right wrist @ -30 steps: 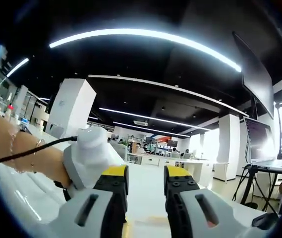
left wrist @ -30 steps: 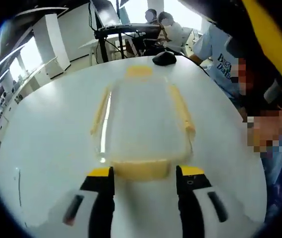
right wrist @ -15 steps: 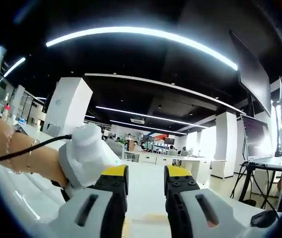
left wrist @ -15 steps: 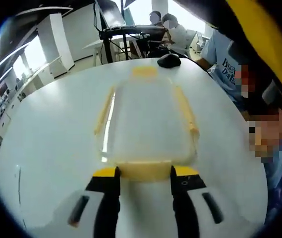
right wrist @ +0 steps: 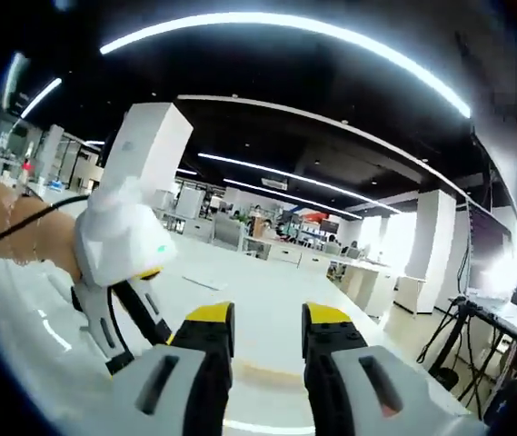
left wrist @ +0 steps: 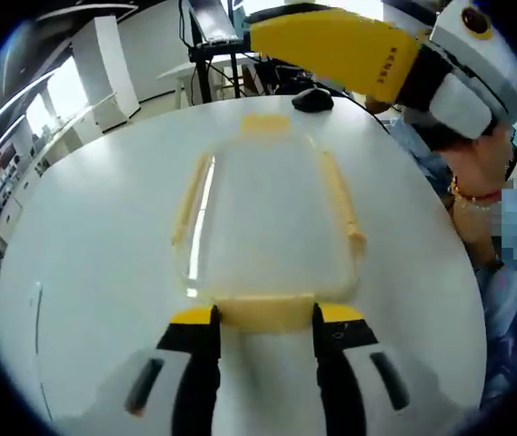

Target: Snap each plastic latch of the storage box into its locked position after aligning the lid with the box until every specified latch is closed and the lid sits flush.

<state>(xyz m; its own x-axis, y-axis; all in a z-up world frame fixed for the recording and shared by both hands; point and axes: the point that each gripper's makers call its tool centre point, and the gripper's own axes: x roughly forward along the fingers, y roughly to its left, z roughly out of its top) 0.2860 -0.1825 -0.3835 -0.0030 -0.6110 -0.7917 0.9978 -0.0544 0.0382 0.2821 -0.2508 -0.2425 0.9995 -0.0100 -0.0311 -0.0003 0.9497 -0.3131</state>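
I keep left hand-held gripper (left wrist: 264,313) partly open, straddling near latch (left wrist: 264,310) of storage box (left wrist: 267,218) on counter (left wrist: 85,254), steadying for snap. Right hand-held gripper (right wrist: 266,327) empty, slightly parted, hovers above.

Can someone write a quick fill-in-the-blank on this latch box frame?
1. The storage box sits on a round ____ table.
2. The left claw brackets the box's near ____ latch.
3. Beyond the box's far end lies a ____ computer mouse.
4. The right claw holds ____.

Missing words: white; yellow; black; nothing
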